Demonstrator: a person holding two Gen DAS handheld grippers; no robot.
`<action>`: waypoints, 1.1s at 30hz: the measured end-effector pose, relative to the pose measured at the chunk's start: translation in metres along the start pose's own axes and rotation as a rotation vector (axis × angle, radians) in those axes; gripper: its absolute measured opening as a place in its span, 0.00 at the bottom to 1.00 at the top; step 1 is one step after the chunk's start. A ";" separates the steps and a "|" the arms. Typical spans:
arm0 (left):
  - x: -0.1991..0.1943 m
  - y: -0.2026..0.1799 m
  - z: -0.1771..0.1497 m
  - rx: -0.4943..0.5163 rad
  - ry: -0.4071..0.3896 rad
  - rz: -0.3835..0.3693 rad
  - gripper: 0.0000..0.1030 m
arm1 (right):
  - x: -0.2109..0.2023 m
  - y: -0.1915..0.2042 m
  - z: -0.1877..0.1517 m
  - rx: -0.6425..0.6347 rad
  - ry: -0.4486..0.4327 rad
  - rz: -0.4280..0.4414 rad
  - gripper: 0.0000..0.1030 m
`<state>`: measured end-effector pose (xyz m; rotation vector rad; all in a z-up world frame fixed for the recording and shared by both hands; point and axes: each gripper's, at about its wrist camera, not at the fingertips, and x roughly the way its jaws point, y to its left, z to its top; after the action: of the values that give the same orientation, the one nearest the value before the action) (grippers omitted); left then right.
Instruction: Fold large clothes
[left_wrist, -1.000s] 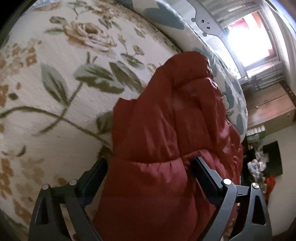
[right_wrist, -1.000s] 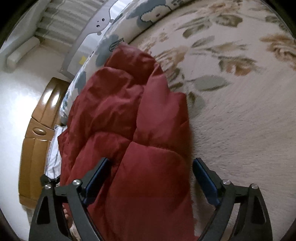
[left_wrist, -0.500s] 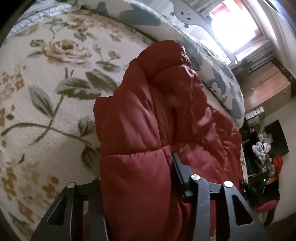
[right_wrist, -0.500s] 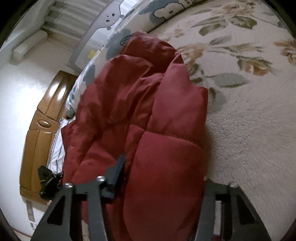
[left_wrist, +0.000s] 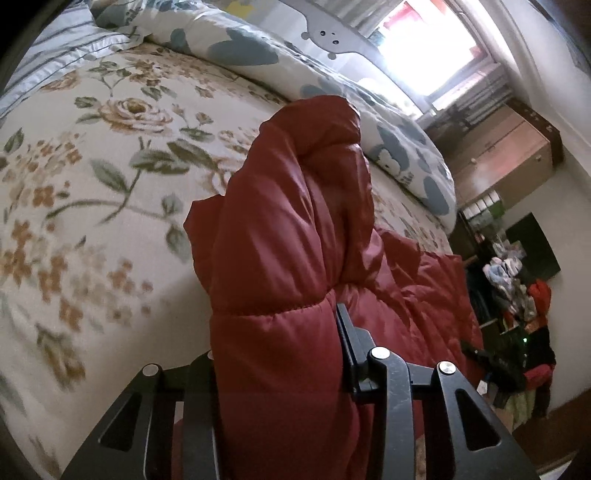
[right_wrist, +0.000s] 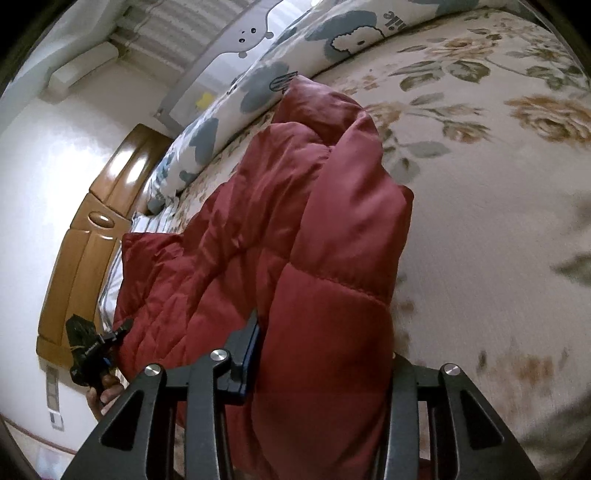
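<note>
A red quilted puffer jacket (left_wrist: 288, 229) lies on a floral bedspread (left_wrist: 92, 192) and rises in a fold toward me. My left gripper (left_wrist: 275, 350) is shut on a thick padded edge of the jacket; its left finger is hidden behind the fabric. In the right wrist view the same jacket (right_wrist: 295, 229) is bunched and lifted, and my right gripper (right_wrist: 325, 354) is shut on another padded edge. The left gripper (right_wrist: 92, 350) also shows at the jacket's far lower left corner in the right wrist view.
A white duvet with blue cartoon prints (left_wrist: 332, 85) lies along the far side of the bed (right_wrist: 480, 184). A wooden headboard (right_wrist: 85, 240) stands left in the right wrist view. A wooden dresser (left_wrist: 509, 155) and a pile of clothes (left_wrist: 524, 314) stand beyond the bed.
Both grippers went from open around the jacket's edge to shut on it. Both have lifted and pulled back, so more of the jacket and bed shows.
</note>
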<state>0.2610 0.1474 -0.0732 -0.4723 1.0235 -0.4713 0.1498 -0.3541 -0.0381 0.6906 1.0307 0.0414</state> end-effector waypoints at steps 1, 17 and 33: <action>-0.007 -0.001 -0.006 -0.002 0.002 -0.005 0.34 | -0.005 -0.002 -0.008 0.004 0.001 0.003 0.38; -0.055 0.006 -0.062 -0.025 0.053 0.001 0.36 | -0.027 -0.020 -0.061 0.058 0.013 0.031 0.40; -0.044 -0.014 -0.075 0.061 0.029 0.195 0.66 | -0.019 -0.033 -0.073 0.078 0.000 0.004 0.59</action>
<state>0.1730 0.1498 -0.0677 -0.3084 1.0686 -0.3344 0.0722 -0.3497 -0.0648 0.7633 1.0353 0.0050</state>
